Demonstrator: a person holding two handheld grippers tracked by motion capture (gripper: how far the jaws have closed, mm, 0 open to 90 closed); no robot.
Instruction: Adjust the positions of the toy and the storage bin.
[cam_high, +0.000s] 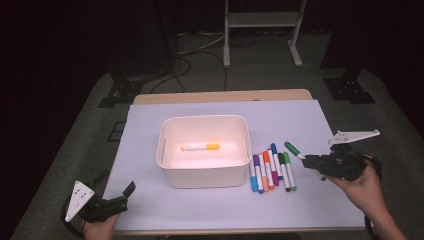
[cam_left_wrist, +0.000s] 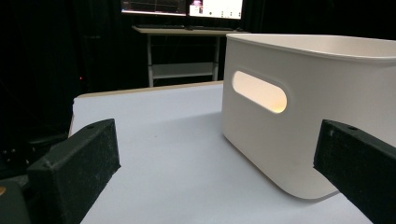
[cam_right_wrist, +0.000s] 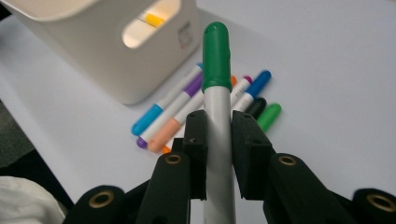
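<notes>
Lavender table (cam_high: 200, 210): right gripper (cam_right_wrist: 218, 126) fingers clamp green marker (cam_right_wrist: 216, 60); left gripper (cam_left_wrist: 210, 158) fingers wide; no legible writing

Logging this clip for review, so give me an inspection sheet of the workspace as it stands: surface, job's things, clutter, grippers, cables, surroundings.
Surface: pale sheet covering a wooden table.
Job's things: white bin holding an orange marker; green marker held off the sheet; row of markers lying beside the bin.
Clutter: nothing seen.
Grippers: right gripper shut on the green marker; left gripper open, fingers wide apart, near the bin's handle slot.
Cables: loose cables on the floor beyond the table.
Surroundings: dark room, white desk frame, lit screens.
</notes>
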